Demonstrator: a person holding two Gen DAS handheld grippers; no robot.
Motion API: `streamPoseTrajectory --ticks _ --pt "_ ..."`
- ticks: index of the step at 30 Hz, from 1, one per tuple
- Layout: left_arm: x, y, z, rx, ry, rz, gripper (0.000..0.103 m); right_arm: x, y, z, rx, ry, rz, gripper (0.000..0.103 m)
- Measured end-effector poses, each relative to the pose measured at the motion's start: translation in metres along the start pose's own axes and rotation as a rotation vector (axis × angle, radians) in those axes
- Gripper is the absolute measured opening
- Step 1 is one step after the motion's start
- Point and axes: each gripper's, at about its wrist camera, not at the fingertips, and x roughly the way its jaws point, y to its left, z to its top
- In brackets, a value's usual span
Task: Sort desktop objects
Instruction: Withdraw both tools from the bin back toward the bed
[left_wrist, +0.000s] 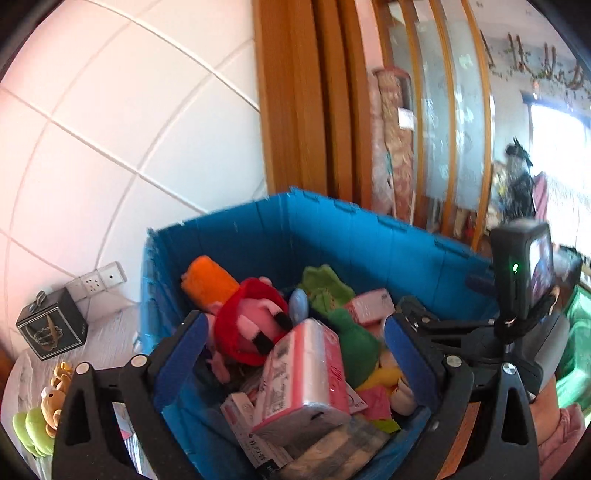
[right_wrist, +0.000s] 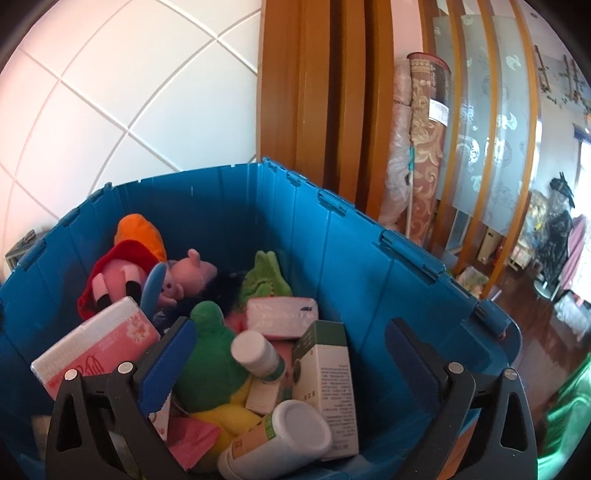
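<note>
Both grippers wide, empty, over blue bin (right_wrist: 369, 258): left gripper (left_wrist: 295, 354) above tissue pack (left_wrist: 303, 380); right gripper (right_wrist: 291, 354) above white bottle (right_wrist: 258, 354), green-white box (right_wrist: 328, 384).

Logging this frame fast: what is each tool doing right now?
Left tool: open, holding nothing, above the blue bin.
Right tool: open, holding nothing, above the same bin.

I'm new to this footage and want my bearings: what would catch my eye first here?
A big blue bin fills both views, heaped with mixed items. A pink pig plush in red lies at its far left, and white bottles and a green-and-white carton pile up nearest the open right gripper. The left gripper hovers open above a pink tissue pack.
</note>
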Motion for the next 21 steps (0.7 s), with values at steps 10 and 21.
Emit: streamPoseTrajectory --ticks 10,21 --pt "-0.041 0.082 -0.013 -0.097 -0.007 0.145 0.098 -0.033 0.021 0.010 0.014 -0.054 0.078 0.103" --pt "-0.083 0.225 -0.082 -0.309 0.060 0.384 0.098 -0.105 0.112 0.032 -0.066 -0.224 0.260 0.103"
